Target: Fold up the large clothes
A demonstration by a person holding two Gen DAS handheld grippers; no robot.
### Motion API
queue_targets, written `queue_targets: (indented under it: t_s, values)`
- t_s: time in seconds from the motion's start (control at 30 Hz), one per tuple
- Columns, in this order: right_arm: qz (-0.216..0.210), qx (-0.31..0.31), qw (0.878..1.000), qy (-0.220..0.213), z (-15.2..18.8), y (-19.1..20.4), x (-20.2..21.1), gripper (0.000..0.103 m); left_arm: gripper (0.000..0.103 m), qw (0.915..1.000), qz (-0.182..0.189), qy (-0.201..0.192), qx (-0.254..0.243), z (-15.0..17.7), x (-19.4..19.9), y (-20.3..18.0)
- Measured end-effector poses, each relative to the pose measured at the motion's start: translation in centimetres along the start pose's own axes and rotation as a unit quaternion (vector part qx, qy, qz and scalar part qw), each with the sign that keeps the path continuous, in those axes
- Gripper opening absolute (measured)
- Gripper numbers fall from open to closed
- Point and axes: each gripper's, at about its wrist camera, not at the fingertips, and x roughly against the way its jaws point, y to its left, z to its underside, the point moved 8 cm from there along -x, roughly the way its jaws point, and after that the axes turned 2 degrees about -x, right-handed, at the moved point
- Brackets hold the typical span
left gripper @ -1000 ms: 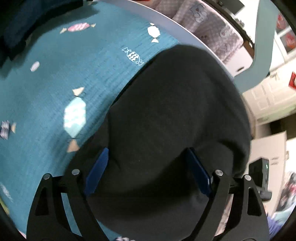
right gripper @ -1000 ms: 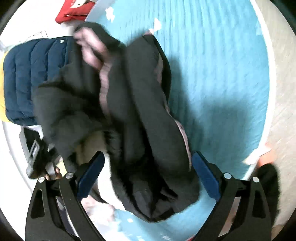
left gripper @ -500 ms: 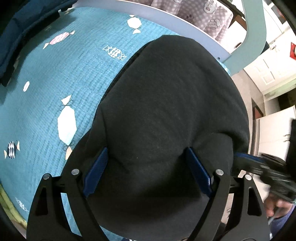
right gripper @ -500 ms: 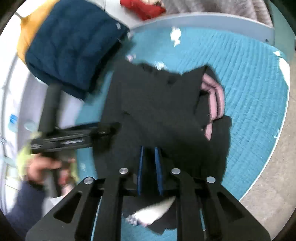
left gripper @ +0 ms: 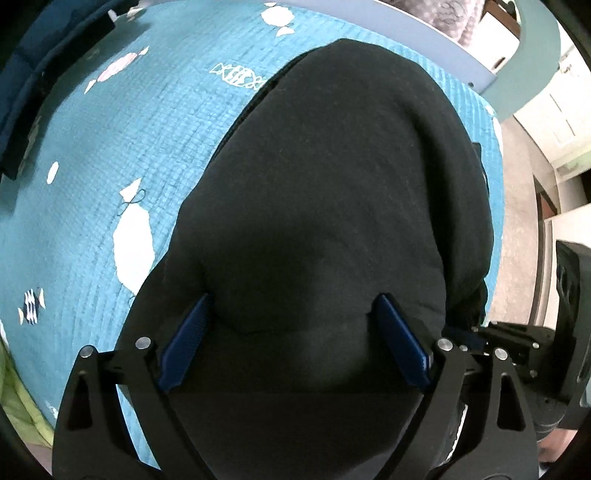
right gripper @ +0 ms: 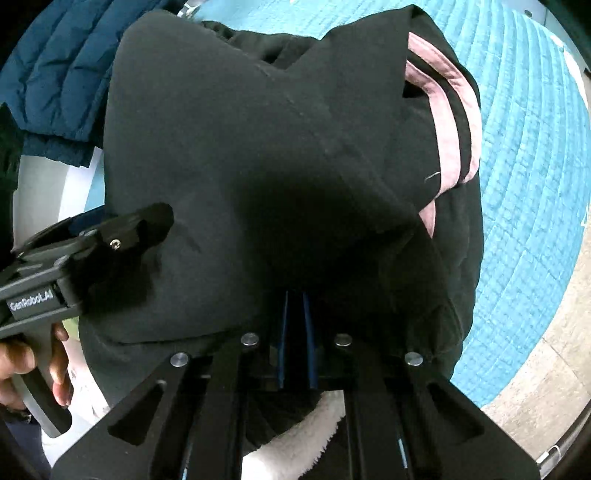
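A black garment (left gripper: 332, 206) with pink stripes (right gripper: 447, 122) lies bunched on a teal bedspread (left gripper: 122, 147). In the left wrist view my left gripper (left gripper: 291, 325) is open, its blue pads wide apart with the black cloth bulging between them. In the right wrist view my right gripper (right gripper: 294, 306) is shut on a fold of the black garment at its near edge. The left gripper (right gripper: 147, 229) also shows there at the left, resting on the cloth. A white fleecy lining (right gripper: 295, 432) hangs under the right gripper.
A navy quilted jacket (right gripper: 55, 74) lies at the far left of the bed. The teal bedspread (right gripper: 535, 184) with candy prints extends to the right. The white bed rim (left gripper: 388, 22) and floor (right gripper: 546, 350) border it. A black device (left gripper: 569, 295) stands at the right.
My right gripper closed from wide open onto the garment's near fold. The garment went from lifted and bunched to lying on the bed. The left gripper stayed open over the cloth.
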Motion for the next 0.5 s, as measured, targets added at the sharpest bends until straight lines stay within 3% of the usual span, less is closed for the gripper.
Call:
queue_targets:
  t_s: [0.17,0.23,0.37,0.4,0.5]
  values:
    - [-0.024,0.014,0.999,-0.035,0.0,1.6,3.4,0.01,0.098,0.9973,0.007,-0.073,-0.005,-0.3,3.8,0.4]
    - [-0.048,0.015,0.998,-0.049,0.4,2.2,5.1,0.018,0.098,0.994,0.016,-0.108,0.006,0.6,6.2,1.1]
    - [-0.075,0.062,0.993,-0.072,2.0,4.5,7.7,0.067,0.098,0.9859,0.034,-0.156,0.051,3.3,9.1,3.1]
    - [-0.065,0.083,0.991,-0.083,2.5,5.3,8.2,0.075,0.098,0.9813,0.041,-0.174,0.071,4.5,10.0,3.6]
    - [-0.01,0.148,0.982,-0.121,3.3,7.1,9.3,0.081,0.098,0.9711,0.031,-0.207,0.114,7.9,11.9,5.0]
